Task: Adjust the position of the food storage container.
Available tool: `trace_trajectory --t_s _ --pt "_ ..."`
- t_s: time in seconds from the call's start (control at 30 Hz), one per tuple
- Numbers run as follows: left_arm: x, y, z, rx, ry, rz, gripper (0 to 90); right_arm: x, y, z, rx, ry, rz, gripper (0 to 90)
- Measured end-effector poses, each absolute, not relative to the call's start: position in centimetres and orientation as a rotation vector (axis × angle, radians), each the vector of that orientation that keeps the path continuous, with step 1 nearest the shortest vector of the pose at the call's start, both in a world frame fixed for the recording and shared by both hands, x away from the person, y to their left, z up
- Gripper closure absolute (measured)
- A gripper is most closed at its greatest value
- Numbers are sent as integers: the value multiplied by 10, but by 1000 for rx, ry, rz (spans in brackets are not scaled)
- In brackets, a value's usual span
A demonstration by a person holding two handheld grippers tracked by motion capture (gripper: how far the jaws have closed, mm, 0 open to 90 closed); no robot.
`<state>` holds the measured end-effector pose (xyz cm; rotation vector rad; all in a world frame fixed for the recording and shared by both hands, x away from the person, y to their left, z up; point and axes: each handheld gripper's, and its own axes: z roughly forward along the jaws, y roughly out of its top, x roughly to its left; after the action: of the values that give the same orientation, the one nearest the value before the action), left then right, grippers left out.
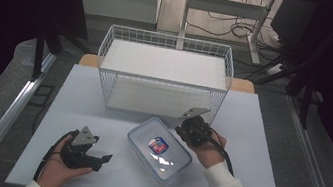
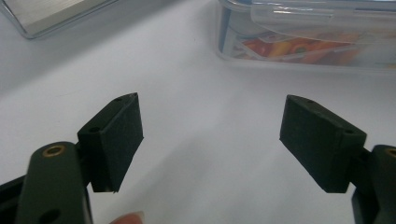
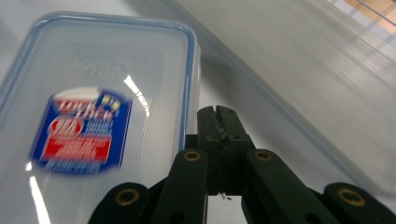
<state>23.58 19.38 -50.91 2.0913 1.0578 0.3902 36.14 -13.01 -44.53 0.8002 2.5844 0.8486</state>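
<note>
A: Start at your left gripper (image 1: 104, 157). Its 2 pads (image 2: 119, 135) stand released, nothing between them, bare table (image 2: 201, 154) under them.

B: And the box from there?

A: The box (image 1: 159, 148) lies ahead of those pads, well apart, past open table. In the left gripper view you see its near wall (image 2: 299, 46) and the snap flap of the lid across the top.

B: Which way does it run?

A: Its long axis goes diagonally, from the near right corner up toward the far left. So it sits between your 2 hands.

B: My right gripper?

A: Your right gripper (image 1: 183, 127) is the nearer one. Its jaws are clenched flat together on nothing. The fingertips (image 3: 218, 116) sit just beside the box's far long edge, with the blue lid seal right at them. I cannot tell if they touch the rim.

B: Anything in the box?

A: A printed label (image 3: 81, 130) shows on the clear lid; apart from that paper, no contents can be made out.

B: Farther on?

A: Beyond your right fingertips stands the wire basket (image 1: 111, 44), with 2 white shelves and nothing on them.
</note>
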Motion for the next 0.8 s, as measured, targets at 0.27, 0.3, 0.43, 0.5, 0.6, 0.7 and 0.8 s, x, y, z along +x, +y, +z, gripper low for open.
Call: trace_trajectory --t_s 0.27,0.3,0.43,0.5,0.6,0.7,0.8 --pt "237 197 -510 2088 1067 383 214 397 -98 -465 749 2598 697 888" --pt "237 197 -511 2087 1068 383 214 397 -98 -465 749 2598 697 888" --pt "237 196 -511 2089 1067 383 215 404 -89 -473 730 2617 655 888" --pt "236 196 -510 2087 1068 385 215 404 -86 -477 714 2627 639 888" --pt "236 196 -510 2090 1068 385 215 403 -82 -480 702 2634 624 889" --pt "237 195 -511 2095 1068 383 215 403 -81 -482 706 2637 620 889" --pt "237 195 -511 2097 1067 384 215 403 -80 -482 700 2644 618 889"
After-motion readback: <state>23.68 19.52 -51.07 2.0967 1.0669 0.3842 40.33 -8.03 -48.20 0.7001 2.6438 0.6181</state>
